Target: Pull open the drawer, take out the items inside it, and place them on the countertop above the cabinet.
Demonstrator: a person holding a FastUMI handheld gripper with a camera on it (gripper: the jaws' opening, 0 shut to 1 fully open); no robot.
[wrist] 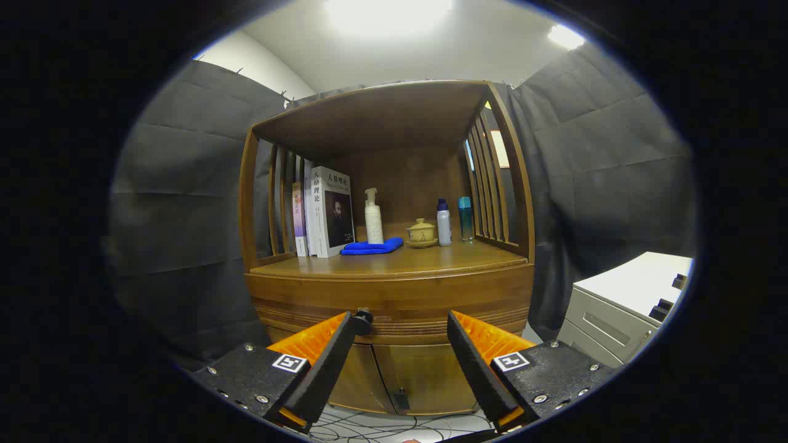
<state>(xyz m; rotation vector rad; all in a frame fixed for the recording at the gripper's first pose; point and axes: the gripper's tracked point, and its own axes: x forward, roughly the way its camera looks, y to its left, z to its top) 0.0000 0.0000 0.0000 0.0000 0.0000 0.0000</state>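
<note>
Tongs [400, 344] spread wide before the wooden cabinet [394, 344], pinching nothing.

The drawer [394, 307] sat shut at twelve o'clock from the tongs, its small dark knob [363, 318] just by the left fingertip. On the desk [394, 261] above, left to right: books [323, 212] with Chinese titles too small to read surely, a blue cloth [371, 247], a white pump bottle [373, 217], a lidded yellow cup [422, 232], a white bottle [443, 224] and a teal bottle [465, 218]. Dark cloth walled the booth; cables [394, 424] lay on the floor; a grey cabinet [622, 314] stood at three o'clock, cut off.
</note>
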